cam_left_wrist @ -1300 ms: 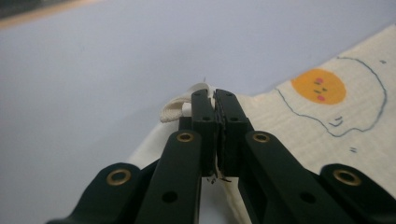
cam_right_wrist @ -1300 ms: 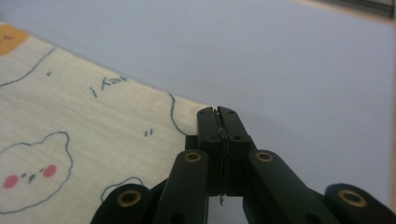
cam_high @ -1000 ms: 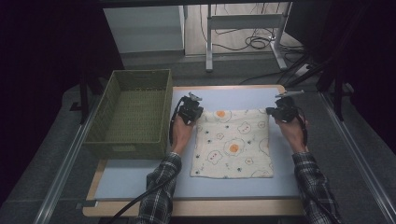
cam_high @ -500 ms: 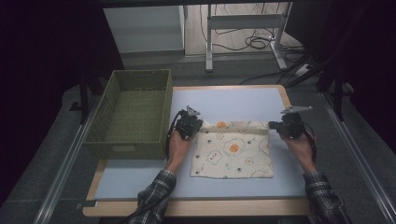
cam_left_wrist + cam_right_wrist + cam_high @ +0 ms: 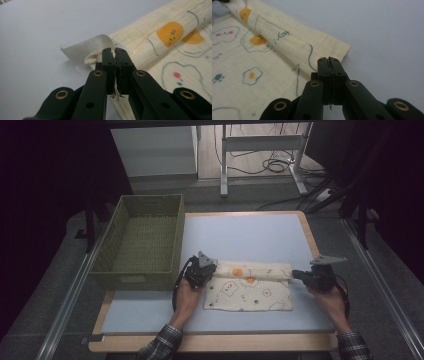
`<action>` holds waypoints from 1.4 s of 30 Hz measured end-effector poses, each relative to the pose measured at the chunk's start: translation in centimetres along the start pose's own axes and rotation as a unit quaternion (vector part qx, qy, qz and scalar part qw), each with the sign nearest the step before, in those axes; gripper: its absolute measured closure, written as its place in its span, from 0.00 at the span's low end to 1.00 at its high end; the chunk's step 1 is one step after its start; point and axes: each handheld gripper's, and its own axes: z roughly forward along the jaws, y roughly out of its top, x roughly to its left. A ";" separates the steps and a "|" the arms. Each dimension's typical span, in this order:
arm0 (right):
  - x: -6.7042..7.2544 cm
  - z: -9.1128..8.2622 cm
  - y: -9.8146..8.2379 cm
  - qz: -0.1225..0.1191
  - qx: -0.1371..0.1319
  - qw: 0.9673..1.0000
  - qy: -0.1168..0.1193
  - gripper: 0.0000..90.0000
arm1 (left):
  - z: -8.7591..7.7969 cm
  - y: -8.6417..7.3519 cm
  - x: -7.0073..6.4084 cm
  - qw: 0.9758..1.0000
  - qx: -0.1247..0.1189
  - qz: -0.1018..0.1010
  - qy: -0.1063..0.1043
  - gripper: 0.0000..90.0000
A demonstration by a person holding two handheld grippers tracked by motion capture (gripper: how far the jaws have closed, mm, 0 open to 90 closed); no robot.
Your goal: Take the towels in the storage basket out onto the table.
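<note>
Pale blue table (image 5: 250,235), green woven basket (image 5: 140,245) at left, printed cloth (image 5: 248,292) beside it

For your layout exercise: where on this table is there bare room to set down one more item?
Bare blue table lies beyond the cloth, right of the basket; a narrower strip runs along the near edge. Crowded: mid-table, where left tongs and right tongs pinch the cloth's folded edge.

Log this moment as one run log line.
left gripper: shut on cloth | right gripper: shut on cloth | cloth: far edge folding toward person | basket: empty
</note>
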 end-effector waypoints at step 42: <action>5.4 -5.6 -6.0 0.003 -0.004 0.999 0.053 0.82 | -8.7 -8.7 -2.1 0.997 0.023 -0.024 -0.071 0.71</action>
